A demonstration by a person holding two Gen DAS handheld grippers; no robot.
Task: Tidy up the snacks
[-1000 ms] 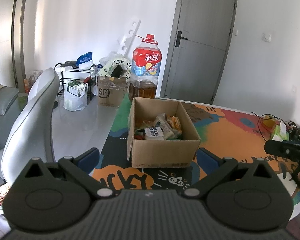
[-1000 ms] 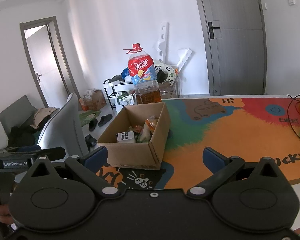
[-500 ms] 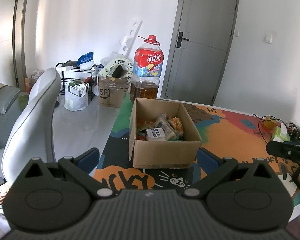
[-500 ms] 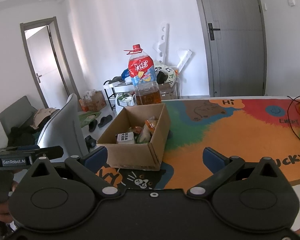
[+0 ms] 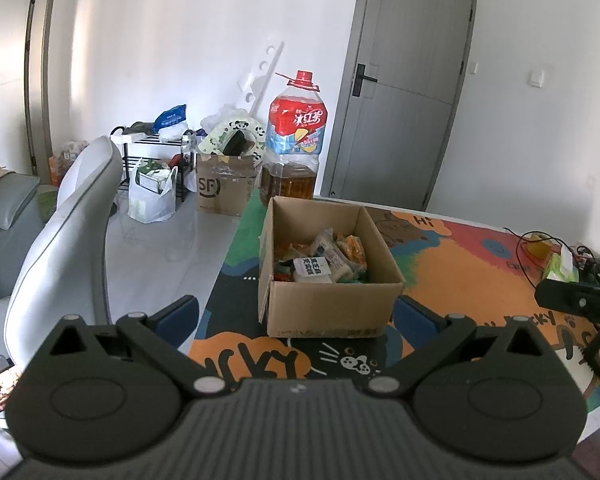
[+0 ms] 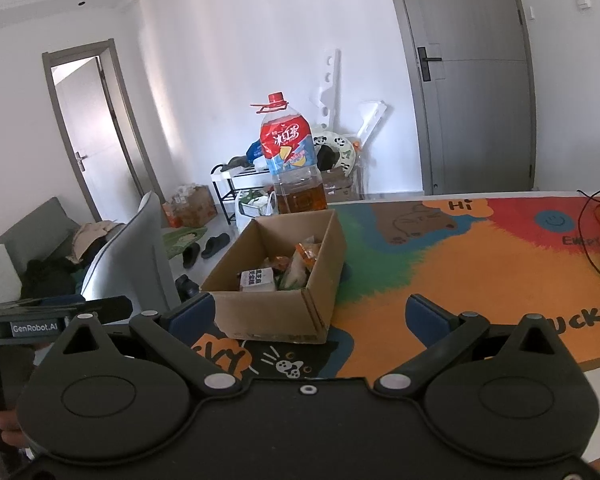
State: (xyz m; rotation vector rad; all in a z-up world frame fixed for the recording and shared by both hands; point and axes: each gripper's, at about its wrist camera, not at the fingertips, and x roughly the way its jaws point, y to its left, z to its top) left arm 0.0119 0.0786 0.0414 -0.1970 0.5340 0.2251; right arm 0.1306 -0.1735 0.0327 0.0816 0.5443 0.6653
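On the table lies a big colourful mat (image 5: 460, 264). At its left edge sits an open cardboard box (image 5: 328, 308), in front of a tall bottle of tea (image 5: 294, 152). The snacks (image 5: 324, 258) lie piled inside the box, and none show on the mat. That fits sorting finished, or snacks about to come out. The left gripper (image 5: 296, 312) and right gripper (image 6: 306, 318) hang near the box, fingers wide apart, holding nothing.
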